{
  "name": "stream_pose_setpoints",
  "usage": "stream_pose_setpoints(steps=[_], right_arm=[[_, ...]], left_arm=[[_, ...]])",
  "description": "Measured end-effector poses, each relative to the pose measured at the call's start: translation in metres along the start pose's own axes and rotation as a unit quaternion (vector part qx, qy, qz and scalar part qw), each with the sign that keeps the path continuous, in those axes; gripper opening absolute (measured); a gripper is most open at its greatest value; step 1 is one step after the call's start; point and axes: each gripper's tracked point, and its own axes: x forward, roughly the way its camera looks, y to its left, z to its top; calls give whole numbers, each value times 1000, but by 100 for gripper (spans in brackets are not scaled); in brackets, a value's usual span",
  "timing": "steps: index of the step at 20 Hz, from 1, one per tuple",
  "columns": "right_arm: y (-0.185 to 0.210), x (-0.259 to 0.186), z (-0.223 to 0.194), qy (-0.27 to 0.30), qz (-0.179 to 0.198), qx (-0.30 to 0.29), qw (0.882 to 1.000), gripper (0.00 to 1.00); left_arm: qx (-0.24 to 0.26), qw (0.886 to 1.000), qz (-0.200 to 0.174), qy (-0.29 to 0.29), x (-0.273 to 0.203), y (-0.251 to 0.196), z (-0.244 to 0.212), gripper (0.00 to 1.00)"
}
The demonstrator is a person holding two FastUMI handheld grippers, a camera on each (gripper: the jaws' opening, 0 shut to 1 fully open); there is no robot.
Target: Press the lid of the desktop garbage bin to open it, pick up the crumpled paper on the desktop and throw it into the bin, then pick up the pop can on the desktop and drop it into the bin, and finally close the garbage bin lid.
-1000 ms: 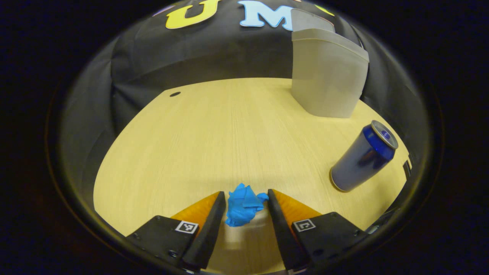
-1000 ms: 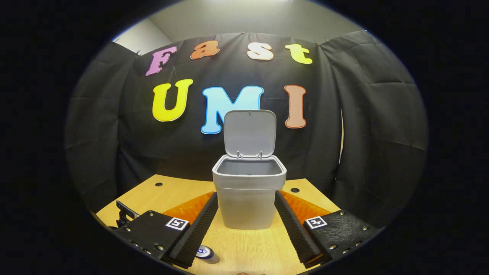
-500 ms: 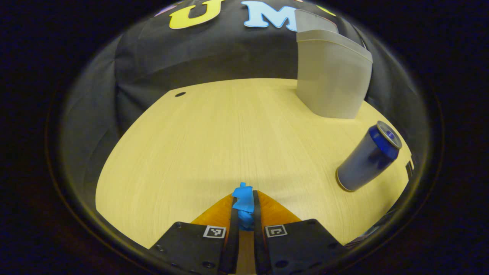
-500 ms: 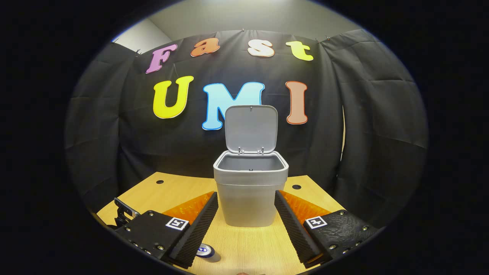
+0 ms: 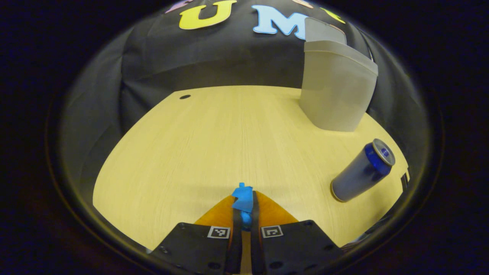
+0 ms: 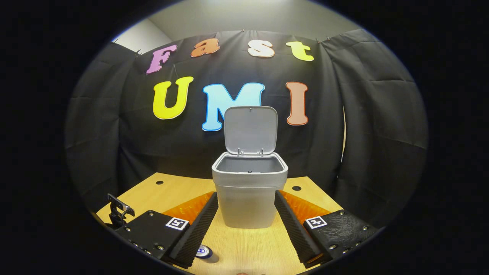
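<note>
My left gripper (image 5: 244, 208) is shut on the blue crumpled paper (image 5: 243, 198), which sticks out between the fingertips just above the wooden desktop (image 5: 214, 137). A blue pop can (image 5: 362, 170) stands to the right of it, and the grey bin (image 5: 336, 89) stands at the back right. In the right gripper view the bin (image 6: 249, 193) is straight ahead with its lid (image 6: 250, 130) raised upright and its inside bare. My right gripper (image 6: 246, 214) is open, its fingers framing the bin from a distance. The can's top (image 6: 203, 251) peeks out by its left finger.
Black cloth closes off the back and sides of the desk. Small round holes (image 6: 295, 188) mark the desktop's far corners, one also near the back left (image 5: 185, 97). Part of the left gripper's body (image 6: 119, 211) shows at the desk's left edge.
The left gripper's fingers closed on the blue paper and it has lifted slightly off the desk. The right gripper has barely moved.
</note>
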Motion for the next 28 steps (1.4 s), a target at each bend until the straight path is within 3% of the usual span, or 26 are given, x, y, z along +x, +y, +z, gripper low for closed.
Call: stream_pose_setpoints(steps=[3,11,14,15,16,17,24,25,28], right_arm=[[-4,-1,1,-5,0,3,1000,92],[-29,-1,2,-18,-20,30,999,95],[-37,-1,7,-28,-29,42,998,92],[-40,-1,7,-31,-30,45,998,95],[-42,-1,9,-33,-33,45,998,92],[-44,-1,8,-34,-36,43,998,95],[-51,1,11,-42,-33,38,998,95],[-53,2,12,-43,-32,40,998,92],[-55,5,14,-46,-27,45,998,95]], left_arm=[[-6,1000,-6,-25,-10,-7,26,16],[-20,994,-34,-106,-42,-34,110,15],[-19,989,-49,-139,-56,-47,148,18],[-19,987,-56,-148,-59,-53,157,18],[-21,985,-63,-158,-63,-61,168,17],[-25,983,-69,-168,-69,-68,179,17],[-3,968,-107,-228,-95,-120,254,17],[0,965,-114,-234,-95,-129,262,15],[5,960,-130,-247,-98,-149,284,17]])
